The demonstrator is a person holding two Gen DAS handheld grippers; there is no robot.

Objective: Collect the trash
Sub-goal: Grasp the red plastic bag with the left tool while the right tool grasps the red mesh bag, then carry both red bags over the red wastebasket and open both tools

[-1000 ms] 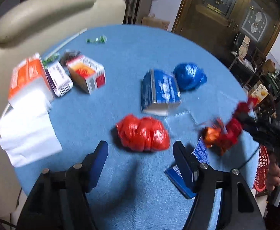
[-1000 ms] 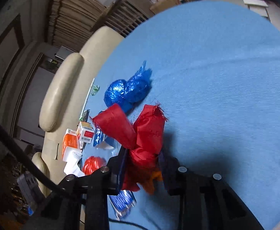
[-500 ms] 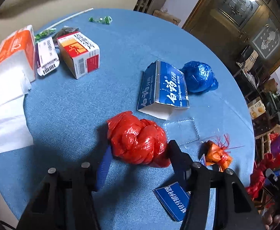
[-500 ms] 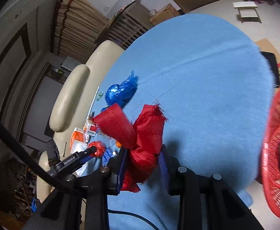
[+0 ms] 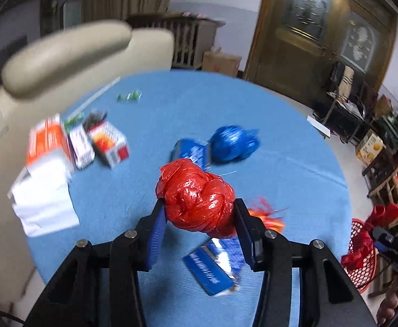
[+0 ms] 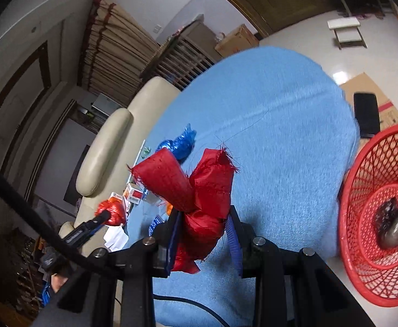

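Observation:
A crumpled red plastic bag [image 5: 196, 196] sits between the blue pads of my left gripper [image 5: 199, 209]. The jaws are closing and press on it from both sides, and it hangs above the blue table [image 5: 294, 179]. From the right wrist view the same bag [image 6: 111, 212] shows at the far left. My right gripper [image 6: 203, 218] is shut on a frayed red cloth scrap [image 6: 207, 188] near the table's edge. The red mesh basket [image 6: 376, 163] stands just beyond that edge on the floor, with dark lumps inside.
On the table lie a blue bag wad [image 5: 233, 143], a blue carton [image 5: 190, 151], a flat blue packet [image 5: 212, 267], an orange scrap [image 5: 267, 218], small boxes [image 5: 108, 144] and white tissue [image 5: 43, 207]. A cream sofa [image 5: 62, 51] borders the far side.
My left gripper closed around the red bag and lifted it off the table. My right gripper carried the red cloth sideways to the table's edge, bringing the red basket into view.

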